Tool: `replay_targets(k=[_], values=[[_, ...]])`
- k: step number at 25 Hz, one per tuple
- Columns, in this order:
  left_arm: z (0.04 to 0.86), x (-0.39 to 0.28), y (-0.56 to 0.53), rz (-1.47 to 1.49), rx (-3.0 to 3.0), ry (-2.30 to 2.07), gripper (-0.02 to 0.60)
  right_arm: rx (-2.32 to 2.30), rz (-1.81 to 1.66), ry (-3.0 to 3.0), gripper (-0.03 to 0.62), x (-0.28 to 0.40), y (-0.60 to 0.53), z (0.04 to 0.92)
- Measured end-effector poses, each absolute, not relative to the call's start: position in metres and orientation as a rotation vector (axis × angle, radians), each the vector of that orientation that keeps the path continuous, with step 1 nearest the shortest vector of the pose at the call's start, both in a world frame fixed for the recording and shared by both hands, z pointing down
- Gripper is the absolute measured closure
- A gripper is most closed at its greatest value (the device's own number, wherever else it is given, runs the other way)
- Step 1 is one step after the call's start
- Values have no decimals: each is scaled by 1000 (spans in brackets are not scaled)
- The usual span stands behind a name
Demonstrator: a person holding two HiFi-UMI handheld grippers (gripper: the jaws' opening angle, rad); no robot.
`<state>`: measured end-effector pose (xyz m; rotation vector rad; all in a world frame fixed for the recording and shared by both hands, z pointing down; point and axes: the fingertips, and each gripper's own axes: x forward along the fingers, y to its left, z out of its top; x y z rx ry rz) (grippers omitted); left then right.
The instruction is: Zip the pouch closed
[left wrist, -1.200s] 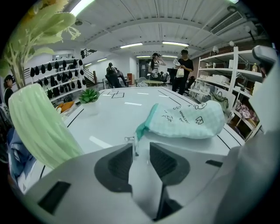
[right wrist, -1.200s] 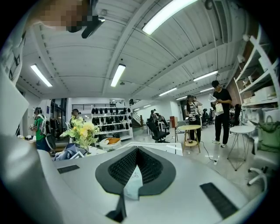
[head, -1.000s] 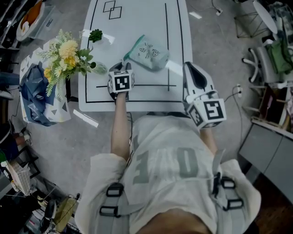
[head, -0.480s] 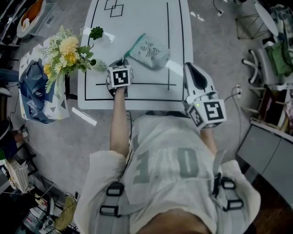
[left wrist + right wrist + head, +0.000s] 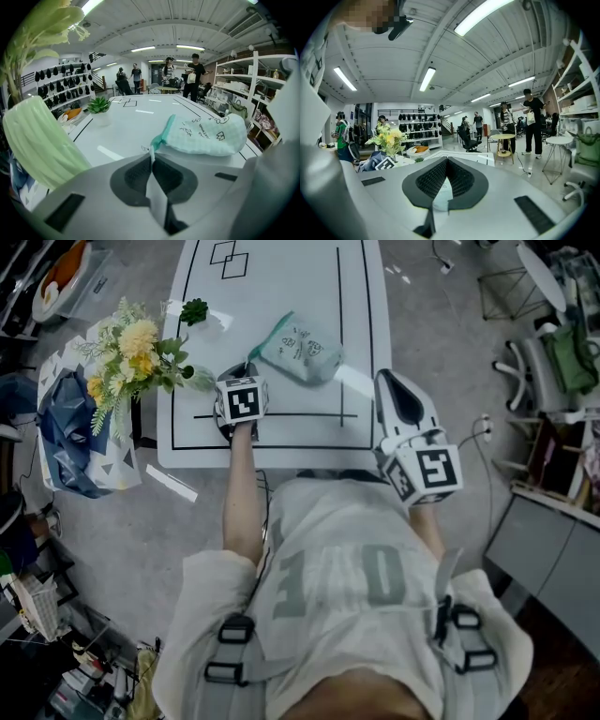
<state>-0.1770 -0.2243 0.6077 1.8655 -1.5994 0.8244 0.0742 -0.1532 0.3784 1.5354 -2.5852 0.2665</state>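
Note:
A mint-green checked pouch (image 5: 300, 351) lies on the white table (image 5: 281, 277), its teal zipper end toward my left gripper. In the left gripper view the pouch (image 5: 206, 136) is just beyond the tips. My left gripper (image 5: 247, 369) sits at the pouch's near-left corner. Its jaws are pressed together on a small white pull tab (image 5: 150, 151) at the teal end (image 5: 161, 138). My right gripper (image 5: 387, 376) hovers at the table's right edge, away from the pouch, shut with nothing between its fingers; in its own view (image 5: 446, 163) the jaws meet.
A bouquet of yellow and white flowers (image 5: 136, 348) stands at the table's left edge, close to my left gripper. A small green plant (image 5: 195, 310) sits farther back. A blue bag (image 5: 66, 427) lies on the floor at left. Chairs and shelves stand at right.
My left gripper has edged forward to the pouch's corner and its jaws have closed. The right gripper has stayed where it was.

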Motion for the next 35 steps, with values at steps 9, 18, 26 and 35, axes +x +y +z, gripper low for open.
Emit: replay_targets(k=[9, 18, 26, 35], values=[[566, -185, -237, 855, 1982, -1718, 566, 1556, 268, -2585, 586, 76, -159, 376], [494, -185, -247, 886, 2116, -1879, 566, 1537, 257, -2611, 586, 71, -163, 371], [438, -192, -248, 809, 2165, -2039, 567, 1511, 244, -2638, 586, 64, -160, 369], [385, -191, -241, 721, 2247, -2134, 566, 1494, 240, -2666, 586, 61, -157, 365]])
